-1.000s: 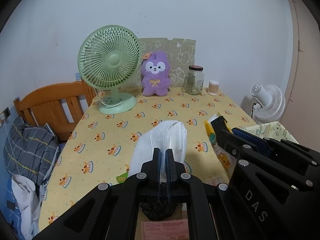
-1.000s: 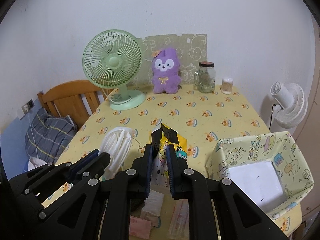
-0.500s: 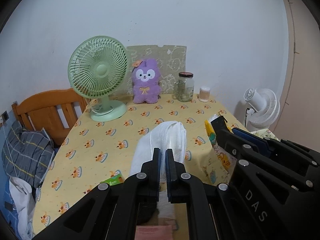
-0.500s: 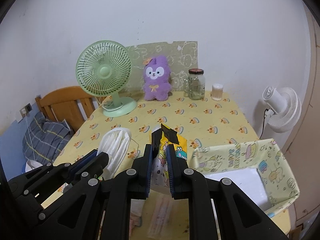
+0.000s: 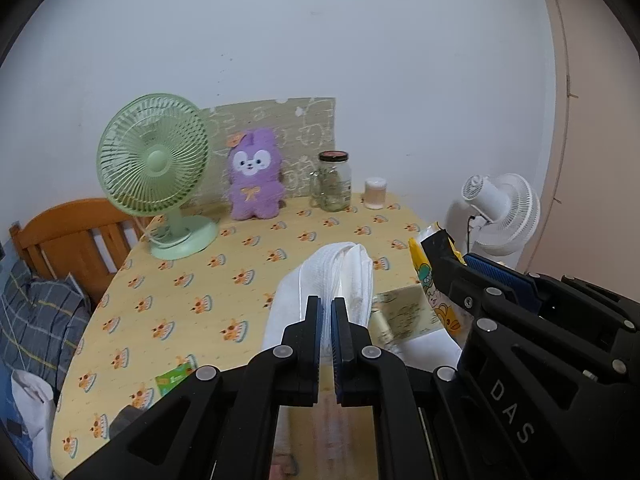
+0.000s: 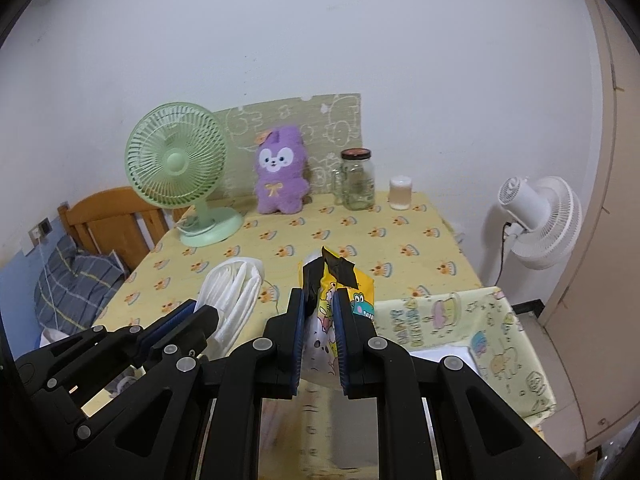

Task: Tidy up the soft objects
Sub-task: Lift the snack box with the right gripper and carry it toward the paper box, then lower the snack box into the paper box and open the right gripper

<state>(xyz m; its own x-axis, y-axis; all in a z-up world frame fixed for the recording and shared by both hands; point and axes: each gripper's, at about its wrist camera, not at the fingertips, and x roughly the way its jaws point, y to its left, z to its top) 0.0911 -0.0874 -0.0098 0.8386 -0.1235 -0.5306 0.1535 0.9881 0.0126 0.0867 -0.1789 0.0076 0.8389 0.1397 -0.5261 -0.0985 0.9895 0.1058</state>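
Left gripper (image 5: 326, 320): jaws pinched tight on the white folded cloth (image 5: 340, 276), which stands up between the pads, off the table.
Right gripper (image 6: 320, 312): nearly closed, clamped on the yellow cartoon-print packet (image 6: 352, 292), black-taped top poking out above the fingers.
Change: both hands have swung right together over the last second. The green fan (image 5: 154, 160) and purple plush bunny (image 5: 254, 180) have slid left and farther off, and the patterned fabric bin (image 6: 460, 320) now sits just right of the packet.
Bin: open at the near right table edge, with something white lying inside.
Meaning: looks like a carry nearing its drop-off, both soft items set to go into the bin.
Table (image 6: 400, 236): far jar (image 6: 357, 180) untouched.
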